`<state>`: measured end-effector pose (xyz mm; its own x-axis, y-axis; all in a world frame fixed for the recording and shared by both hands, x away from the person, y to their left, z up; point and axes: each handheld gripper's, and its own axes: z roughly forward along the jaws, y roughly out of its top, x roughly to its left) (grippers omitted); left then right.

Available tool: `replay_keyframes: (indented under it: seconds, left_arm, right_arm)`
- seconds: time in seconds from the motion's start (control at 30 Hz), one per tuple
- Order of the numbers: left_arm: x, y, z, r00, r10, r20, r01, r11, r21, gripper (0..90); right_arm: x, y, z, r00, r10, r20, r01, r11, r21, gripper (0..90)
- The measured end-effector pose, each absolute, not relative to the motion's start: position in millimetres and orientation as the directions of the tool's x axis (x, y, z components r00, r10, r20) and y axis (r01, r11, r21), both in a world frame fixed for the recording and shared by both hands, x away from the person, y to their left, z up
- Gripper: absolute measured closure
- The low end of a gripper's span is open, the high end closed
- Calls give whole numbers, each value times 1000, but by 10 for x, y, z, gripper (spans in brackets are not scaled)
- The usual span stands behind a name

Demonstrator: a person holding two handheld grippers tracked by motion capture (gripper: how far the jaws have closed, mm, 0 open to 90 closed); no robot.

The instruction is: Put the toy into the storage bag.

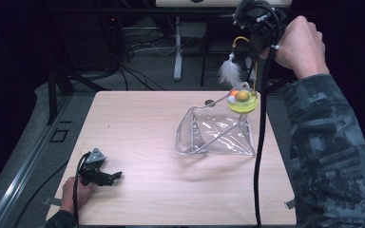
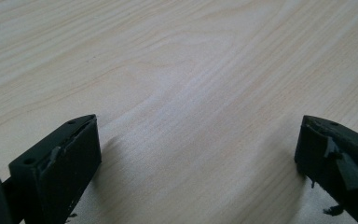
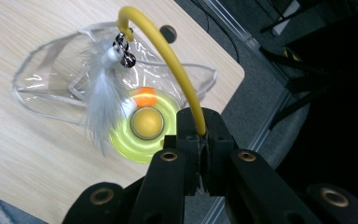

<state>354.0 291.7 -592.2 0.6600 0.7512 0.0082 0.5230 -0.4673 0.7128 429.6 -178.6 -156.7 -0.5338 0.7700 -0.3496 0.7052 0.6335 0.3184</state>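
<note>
Cat toy (image 3: 145, 122) in right gripper (image 3: 200, 135) jaws

The cat toy (image 1: 242, 99) hangs at the upper right of the high view: a round yellow-green base with a yellow centre and an orange ball, a curved yellow wire (image 3: 168, 51), and a white feather (image 1: 229, 72) dangling from the wire's tip. Just below it lies a clear plastic pouch (image 1: 216, 132), mouth open, right of centre.
</note>
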Motion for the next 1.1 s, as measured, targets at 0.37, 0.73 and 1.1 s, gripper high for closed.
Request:
replay_keyframes:
  seconds: [0.37, 0.73, 1.1]
  left_arm:
    - [3540, 2917, -5922, 660, 751, 8, 523, -467, 713, 3]
    - [3540, 2917, -5923, 660, 751, 8, 523, -467, 713, 3]
    - [3540, 2917, -5922, 660, 751, 8, 523, -467, 713, 3]
  right_arm:
    - [4375, -1426, -1659, -589, 733, -340, 667, 678, 309, 871]
    - [4490, -1204, -1916, -636, 705, -314, 651, 708, 272, 870]
    - [4542, -1210, -2232, -650, 704, -285, 662, 709, 242, 870]
